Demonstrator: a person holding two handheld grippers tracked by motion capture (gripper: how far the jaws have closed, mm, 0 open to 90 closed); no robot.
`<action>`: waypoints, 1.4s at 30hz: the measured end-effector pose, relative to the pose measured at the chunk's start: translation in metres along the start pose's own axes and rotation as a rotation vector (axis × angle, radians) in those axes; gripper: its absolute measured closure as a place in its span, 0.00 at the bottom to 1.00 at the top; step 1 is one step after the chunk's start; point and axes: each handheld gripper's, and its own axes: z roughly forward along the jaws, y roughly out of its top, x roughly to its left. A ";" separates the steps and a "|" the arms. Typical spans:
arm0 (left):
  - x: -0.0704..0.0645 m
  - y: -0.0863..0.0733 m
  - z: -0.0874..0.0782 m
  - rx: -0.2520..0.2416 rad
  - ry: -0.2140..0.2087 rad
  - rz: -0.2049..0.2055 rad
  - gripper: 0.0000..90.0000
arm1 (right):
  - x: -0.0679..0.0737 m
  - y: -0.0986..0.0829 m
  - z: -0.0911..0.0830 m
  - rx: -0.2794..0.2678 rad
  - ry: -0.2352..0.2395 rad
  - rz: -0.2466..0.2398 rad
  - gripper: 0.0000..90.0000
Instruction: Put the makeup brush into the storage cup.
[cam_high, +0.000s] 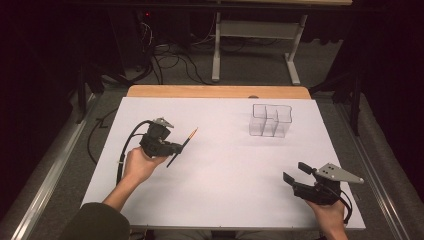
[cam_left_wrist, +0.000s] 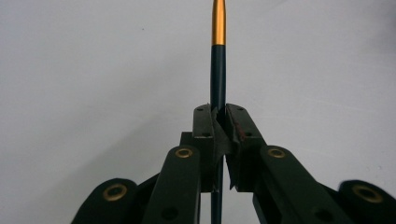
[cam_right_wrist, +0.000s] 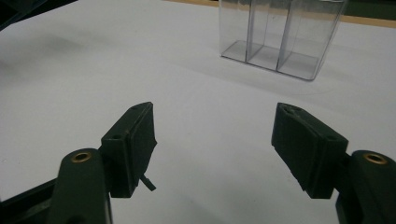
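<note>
A person's two hand-held grippers work over a white worktop (cam_high: 220, 190), one gripping a paintbrush, the other with nothing between its jaws

Nearest the camera, at the worktop's front right, the right hand-held gripper (cam_high: 296, 172) is held low with its jaws spread wide apart; farther in on the left side, the left hand-held gripper (cam_high: 176, 149) is clamped on a dark-handled paintbrush (cam_high: 184, 145), which crosses the jaws at mid-shaft and slants up and away, its orange-gold ferrule (cam_high: 192, 134) pointing toward the far right above the white surface; in the left gripper view the handle runs straight up between the closed jaws; beyond, near the far right edge and well apart from both grippers, stands a clear plastic organizer (cam_high: 270, 120) with several upright compartments
</note>
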 end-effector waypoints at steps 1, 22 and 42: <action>-0.001 -0.001 0.000 -0.006 -0.004 -0.001 0.92 | 0.000 0.000 0.000 0.000 0.000 0.000 0.35; -0.016 -0.024 -0.013 -0.082 -0.059 0.009 0.92 | 0.001 0.000 0.000 0.000 0.000 -0.006 0.35; -0.051 -0.045 -0.019 -0.160 -0.115 0.084 0.92 | 0.005 0.002 -0.001 -0.020 0.015 -0.009 0.35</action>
